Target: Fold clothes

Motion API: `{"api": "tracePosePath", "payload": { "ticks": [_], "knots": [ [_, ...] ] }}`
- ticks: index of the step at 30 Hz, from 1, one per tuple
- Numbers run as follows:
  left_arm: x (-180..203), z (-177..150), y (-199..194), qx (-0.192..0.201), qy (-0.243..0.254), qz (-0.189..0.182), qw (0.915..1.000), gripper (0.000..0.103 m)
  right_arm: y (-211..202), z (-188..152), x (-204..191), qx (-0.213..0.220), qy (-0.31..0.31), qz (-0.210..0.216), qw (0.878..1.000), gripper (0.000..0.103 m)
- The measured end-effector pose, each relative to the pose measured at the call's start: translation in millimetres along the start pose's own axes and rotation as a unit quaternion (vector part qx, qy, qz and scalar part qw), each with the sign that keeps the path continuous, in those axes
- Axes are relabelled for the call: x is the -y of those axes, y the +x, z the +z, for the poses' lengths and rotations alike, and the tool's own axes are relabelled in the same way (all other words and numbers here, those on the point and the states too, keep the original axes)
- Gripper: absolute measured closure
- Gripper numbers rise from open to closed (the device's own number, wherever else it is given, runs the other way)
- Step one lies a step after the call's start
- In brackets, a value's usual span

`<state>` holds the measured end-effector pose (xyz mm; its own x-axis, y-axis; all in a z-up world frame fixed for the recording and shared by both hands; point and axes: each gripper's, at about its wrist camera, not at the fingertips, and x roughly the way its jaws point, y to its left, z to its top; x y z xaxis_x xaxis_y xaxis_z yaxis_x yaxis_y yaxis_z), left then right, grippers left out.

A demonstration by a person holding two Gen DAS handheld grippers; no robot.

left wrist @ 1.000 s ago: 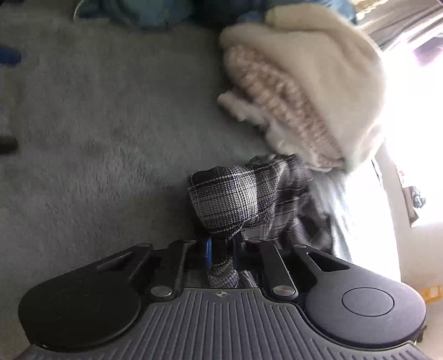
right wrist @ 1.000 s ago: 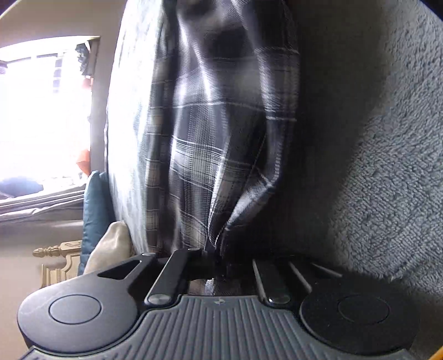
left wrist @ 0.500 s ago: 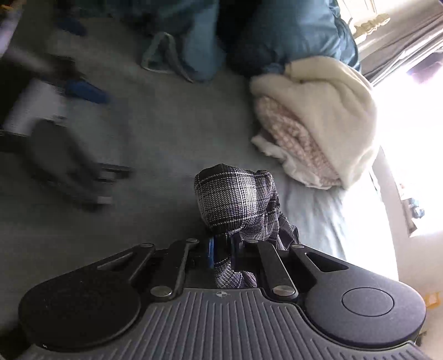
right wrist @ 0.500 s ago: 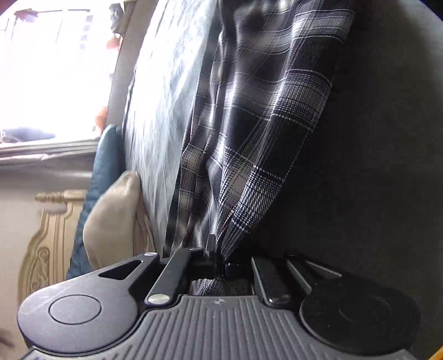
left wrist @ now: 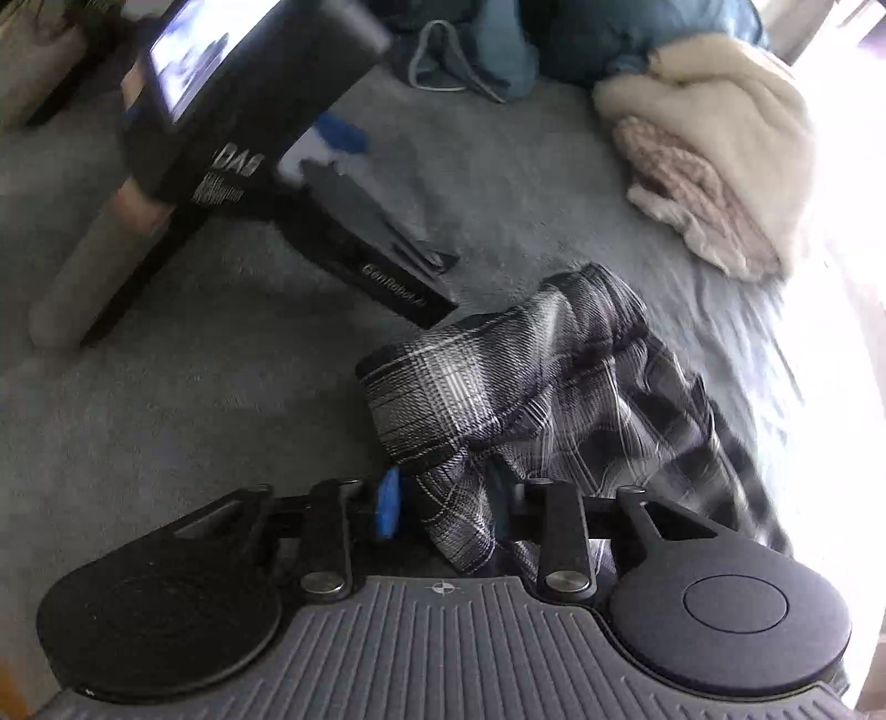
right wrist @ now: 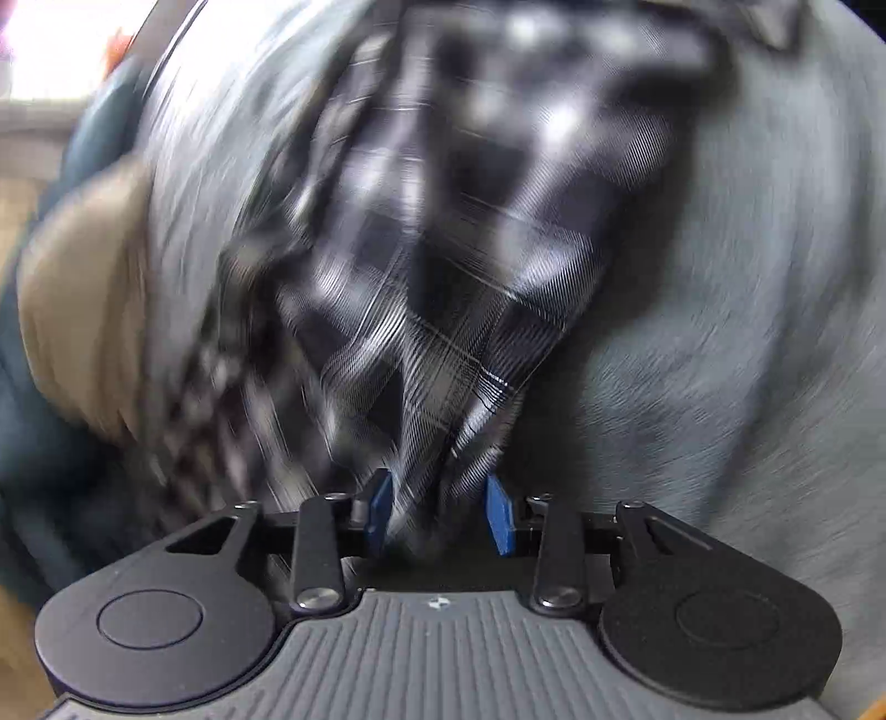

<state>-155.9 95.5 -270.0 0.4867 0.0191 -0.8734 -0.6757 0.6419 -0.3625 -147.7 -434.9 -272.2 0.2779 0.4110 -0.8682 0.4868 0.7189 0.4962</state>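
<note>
Plaid garment (left wrist: 531,399) between left gripper's (left wrist: 443,512) parted jaws

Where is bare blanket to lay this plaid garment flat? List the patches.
Widest bare patch: the grey blanket left of the plaid garment, below the person's forearm. A narrower strip lies between the garment and the cream fleece pile. Crowded: the far edge, with teal clothes.
</note>
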Motion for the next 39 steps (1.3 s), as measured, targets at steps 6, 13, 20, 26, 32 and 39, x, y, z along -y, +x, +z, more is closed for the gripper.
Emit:
{"api": "tracePosePath", "payload": {
  "ticks": [6,13,20,26,32,39],
  "knots": [
    [6,-6,-20,0.001,0.037,0.004,0.9993,0.070,-12,0,-109,-0.049,-0.249,0.039,0.966,0.059],
    [20,-8,-44,0.053,0.114,0.019,0.9919,0.069,102,-14,-292,-0.014,-0.555,0.129,0.822,0.059],
    [65,-4,-24,0.101,0.235,0.004,0.9667,0.056,210,-58,-361,-0.097,-0.684,0.096,0.717,0.062],
    [89,-7,3,0.116,0.252,-0.019,0.9605,0.056,213,-73,-350,-0.097,-0.710,0.057,0.695,0.096],
    [99,-7,9,0.116,0.246,-0.046,0.9611,0.056,162,-79,-353,-0.023,-0.725,0.049,0.687,0.098],
    [115,-10,28,0.128,0.295,-0.045,0.9458,0.056,187,-67,-350,0.020,-0.712,0.027,0.701,0.098]
  ]
}}
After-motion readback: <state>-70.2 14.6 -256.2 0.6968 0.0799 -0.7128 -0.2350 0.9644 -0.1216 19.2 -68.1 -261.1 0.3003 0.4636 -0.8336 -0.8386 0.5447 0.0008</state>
